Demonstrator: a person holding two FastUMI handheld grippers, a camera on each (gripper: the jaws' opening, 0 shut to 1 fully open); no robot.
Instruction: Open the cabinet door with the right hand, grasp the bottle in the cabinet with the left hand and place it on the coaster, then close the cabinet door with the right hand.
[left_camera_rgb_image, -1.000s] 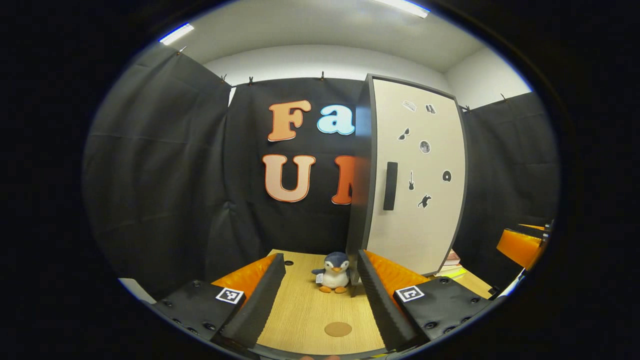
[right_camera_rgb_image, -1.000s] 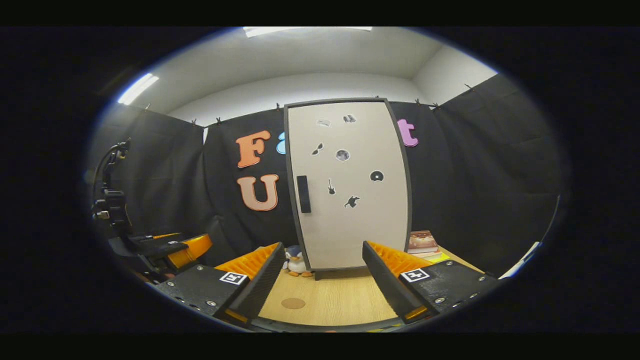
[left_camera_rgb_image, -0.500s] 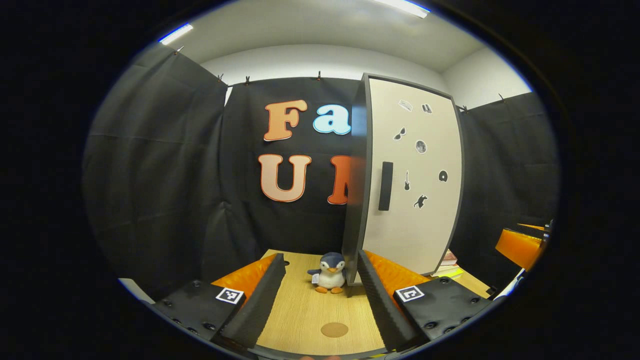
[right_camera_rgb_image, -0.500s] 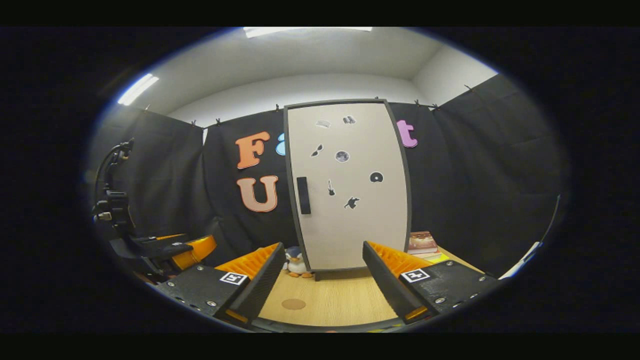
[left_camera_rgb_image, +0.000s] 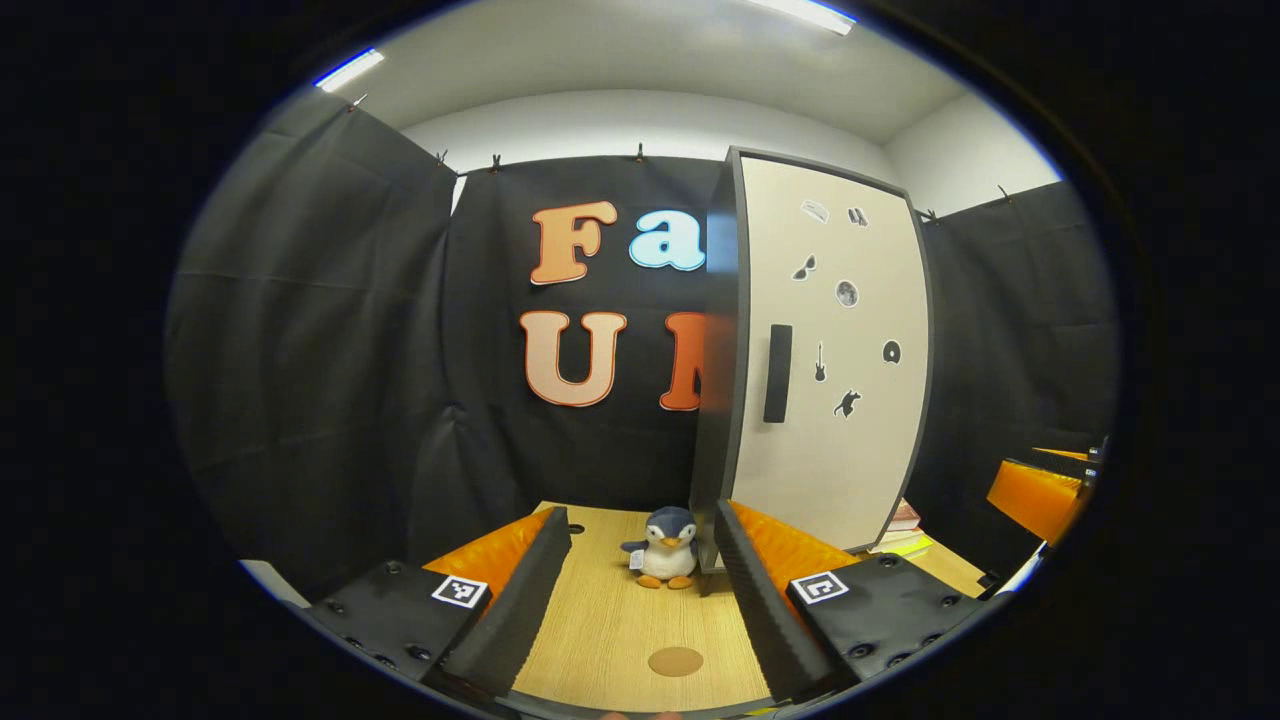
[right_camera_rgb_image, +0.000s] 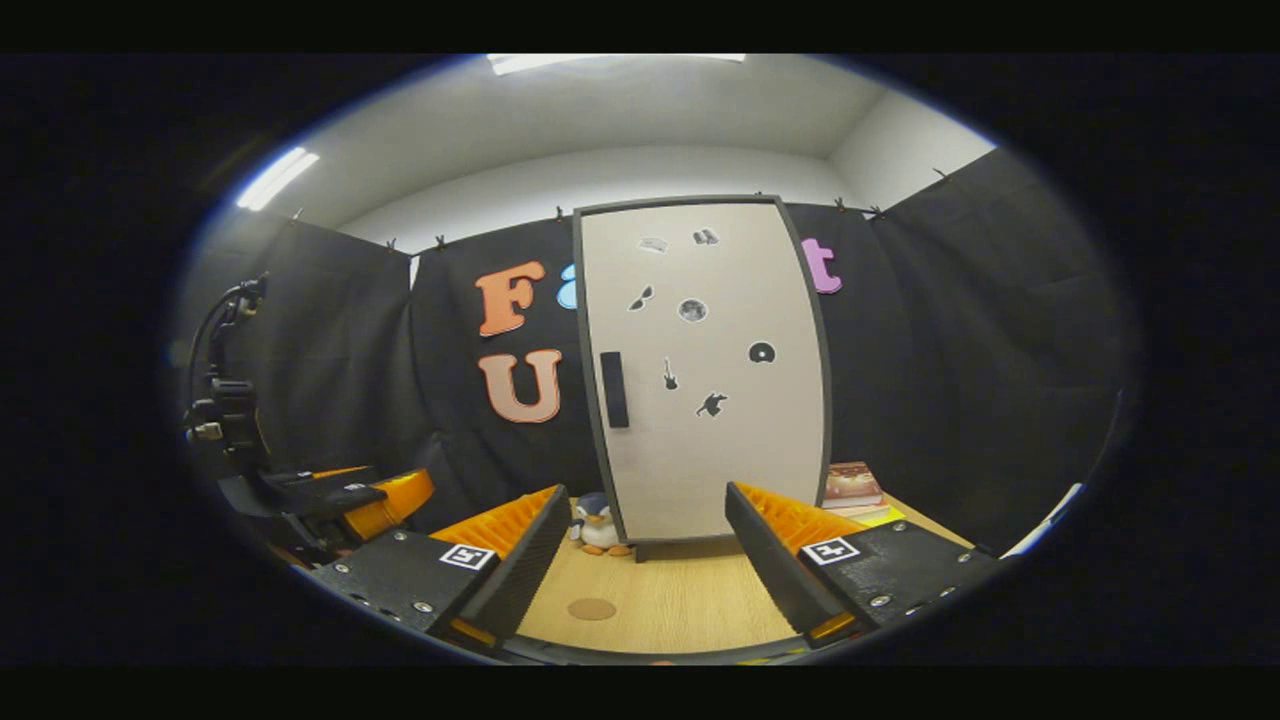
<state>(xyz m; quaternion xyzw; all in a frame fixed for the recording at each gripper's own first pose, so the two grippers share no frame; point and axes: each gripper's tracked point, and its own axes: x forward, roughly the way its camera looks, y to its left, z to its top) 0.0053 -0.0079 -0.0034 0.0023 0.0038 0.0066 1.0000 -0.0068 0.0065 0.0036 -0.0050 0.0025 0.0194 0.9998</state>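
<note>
Facing closed cabinet door (right_camera_rgb_image: 705, 370), both grippers' fingers spread wide, empty, coaster (left_camera_rgb_image: 675, 661) on table between.

Penguin toy (left_camera_rgb_image: 668, 546) stands left of cabinet (left_camera_rgb_image: 830, 350), coaster (left_camera_rgb_image: 675, 661) before it.

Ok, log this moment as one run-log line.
stage: before opening | cabinet door: shut | right gripper: open, short of handle | left gripper: open | coaster: bare
</note>
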